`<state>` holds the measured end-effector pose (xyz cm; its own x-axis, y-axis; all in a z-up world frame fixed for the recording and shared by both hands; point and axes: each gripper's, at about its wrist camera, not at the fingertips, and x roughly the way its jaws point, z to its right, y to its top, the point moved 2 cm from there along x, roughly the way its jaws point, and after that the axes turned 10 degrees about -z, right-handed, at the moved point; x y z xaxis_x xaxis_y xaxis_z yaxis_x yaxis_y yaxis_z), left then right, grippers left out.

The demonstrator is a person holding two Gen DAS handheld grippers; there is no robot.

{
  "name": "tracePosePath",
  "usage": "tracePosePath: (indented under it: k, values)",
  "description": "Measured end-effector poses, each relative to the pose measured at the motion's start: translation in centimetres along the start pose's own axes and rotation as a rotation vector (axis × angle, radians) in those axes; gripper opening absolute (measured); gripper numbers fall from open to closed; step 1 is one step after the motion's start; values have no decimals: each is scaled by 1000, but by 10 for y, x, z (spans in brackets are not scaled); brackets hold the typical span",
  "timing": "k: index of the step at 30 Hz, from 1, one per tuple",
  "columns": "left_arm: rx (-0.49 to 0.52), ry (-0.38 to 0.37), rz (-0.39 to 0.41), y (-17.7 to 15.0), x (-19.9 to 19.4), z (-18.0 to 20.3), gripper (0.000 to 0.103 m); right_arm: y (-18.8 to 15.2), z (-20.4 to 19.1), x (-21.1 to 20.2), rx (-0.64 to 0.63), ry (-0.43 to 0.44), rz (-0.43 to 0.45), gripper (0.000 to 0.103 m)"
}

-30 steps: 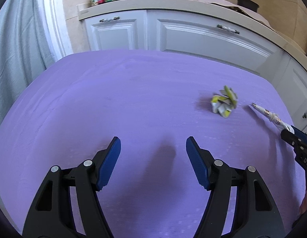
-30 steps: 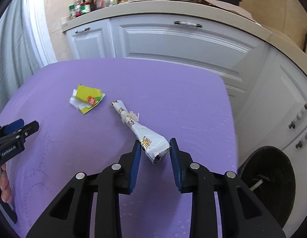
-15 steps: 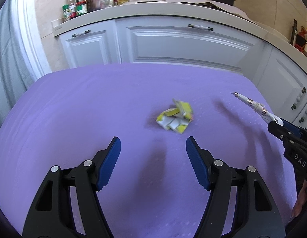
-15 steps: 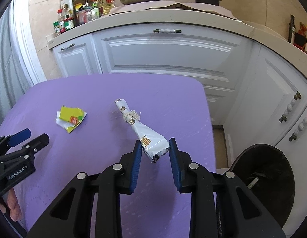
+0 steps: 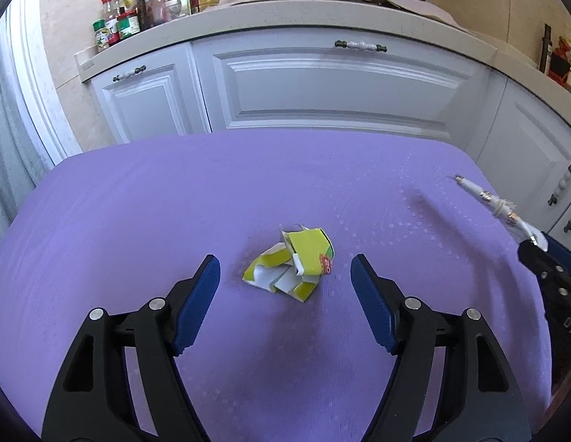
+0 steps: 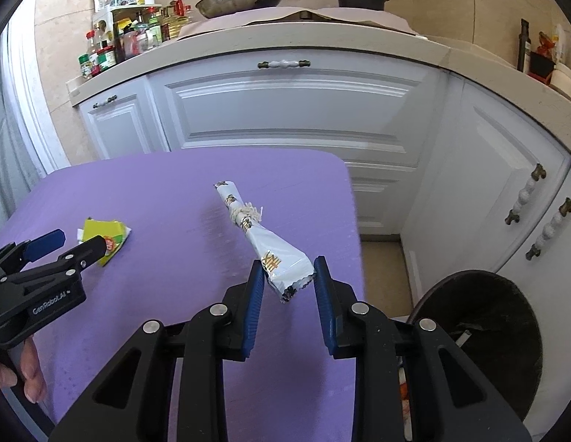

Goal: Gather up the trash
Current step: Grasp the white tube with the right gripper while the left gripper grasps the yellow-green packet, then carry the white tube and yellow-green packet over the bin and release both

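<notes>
A crumpled yellow-green carton (image 5: pixel 292 259) lies on the purple table (image 5: pixel 138 213), just ahead of and between the open fingers of my left gripper (image 5: pixel 285 276); it also shows in the right wrist view (image 6: pixel 104 237). My right gripper (image 6: pixel 289 276) is shut on the wide end of a white twisted snack wrapper (image 6: pixel 263 243) and holds it above the table near its right edge. The wrapper (image 5: pixel 495 206) and right gripper (image 5: pixel 550 265) show at the right of the left wrist view. The left gripper (image 6: pixel 60 245) shows at the left of the right wrist view.
A black trash bin (image 6: pixel 480 335) stands on the floor right of the table, below my right gripper. White cabinets (image 5: pixel 314 88) with a cluttered counter (image 6: pixel 138 37) run behind and to the right.
My left gripper moved toward the carton, which now sits between its open fingers. My right gripper lifted the wrapper and carried it right, toward the bin.
</notes>
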<state>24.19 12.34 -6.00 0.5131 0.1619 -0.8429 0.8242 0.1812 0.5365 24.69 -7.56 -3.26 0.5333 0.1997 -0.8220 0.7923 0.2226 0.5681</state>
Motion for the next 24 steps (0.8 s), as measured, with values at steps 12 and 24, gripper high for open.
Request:
tracePosePath:
  k: [12,24]
  values:
    - [42,10,-7,3,9,7,38,1,5,-1,1,-15,9,28]
    - [71,8,25,-1,0,9,26,1,4,0,1,-15,7,28]
